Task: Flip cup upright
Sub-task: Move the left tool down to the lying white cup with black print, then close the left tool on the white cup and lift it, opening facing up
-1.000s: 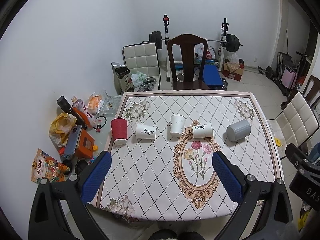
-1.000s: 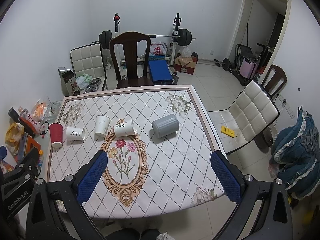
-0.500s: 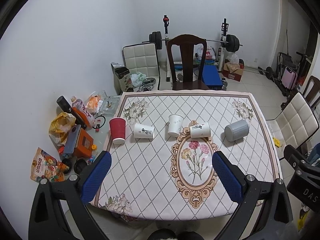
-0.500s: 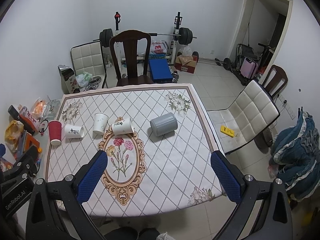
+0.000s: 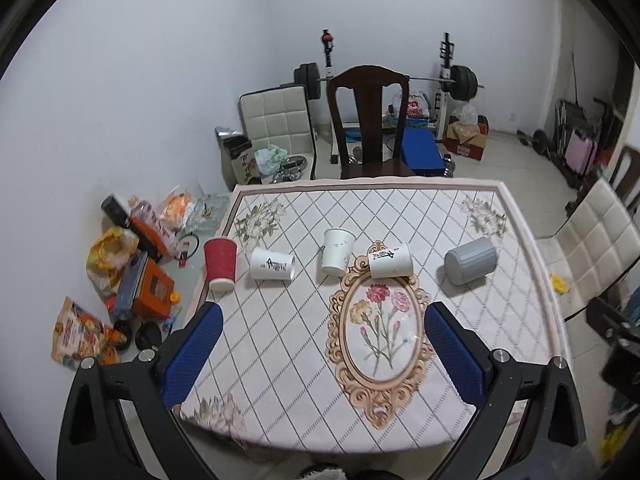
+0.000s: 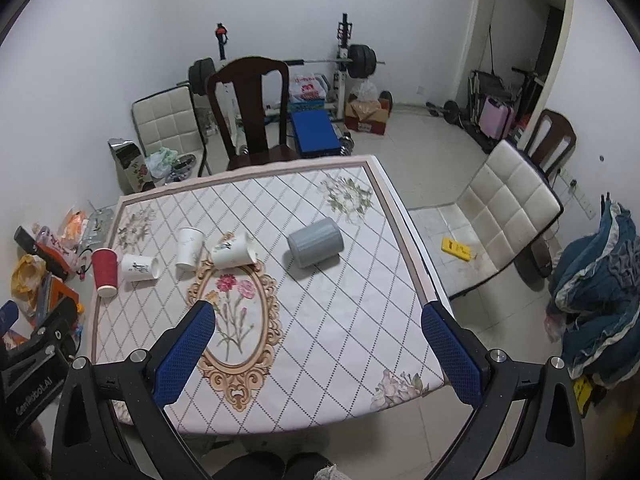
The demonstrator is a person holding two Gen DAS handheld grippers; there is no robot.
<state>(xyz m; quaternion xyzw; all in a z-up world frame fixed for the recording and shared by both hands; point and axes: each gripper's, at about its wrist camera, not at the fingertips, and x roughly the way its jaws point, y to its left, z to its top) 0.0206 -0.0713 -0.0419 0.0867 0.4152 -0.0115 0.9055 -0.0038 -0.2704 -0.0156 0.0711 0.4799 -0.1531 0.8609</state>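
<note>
Clutter (image 5: 132, 268) heaped on the floor at far left against the white wall: bags, an orange box, snack packets. Next to it, table (image 5: 500, 320) under a diamond-patterned cloth with flower corners and an oval floral medallion (image 5: 380, 332).

Along the cloth from the left: red cup (image 5: 220, 263) standing mouth-down near the left edge; just beside it, white printed cup (image 5: 271, 265) lying on its side, mouth to the right; then plain white cup (image 5: 337, 251) standing mouth-up, slightly tilted in the lens; then second printed cup (image 5: 390, 261) on its side at the top of the medallion; well apart to the right, grey ribbed cup (image 5: 471, 260) on its side, closed base toward the camera.

Behind the table, dark wooden chair (image 5: 370, 120) pushed in, cream padded chair (image 5: 280, 120) to its left, barbell rack (image 5: 446, 76) and blue bench pad along the back wall. At right, second cream chair (image 6: 508, 208) on tiled floor, yellow item (image 6: 456, 249) beside it, doorway (image 6: 520, 48) with stored gear and a pink suitcase, blue bedding (image 6: 600, 292) heaped at far right.

Left gripper (image 5: 320, 354) hanging above the near table edge, blue pads spread wide, clasping nothing. Right gripper (image 6: 318, 354) likewise high over the near right corner, pads released and wide apart.
</note>
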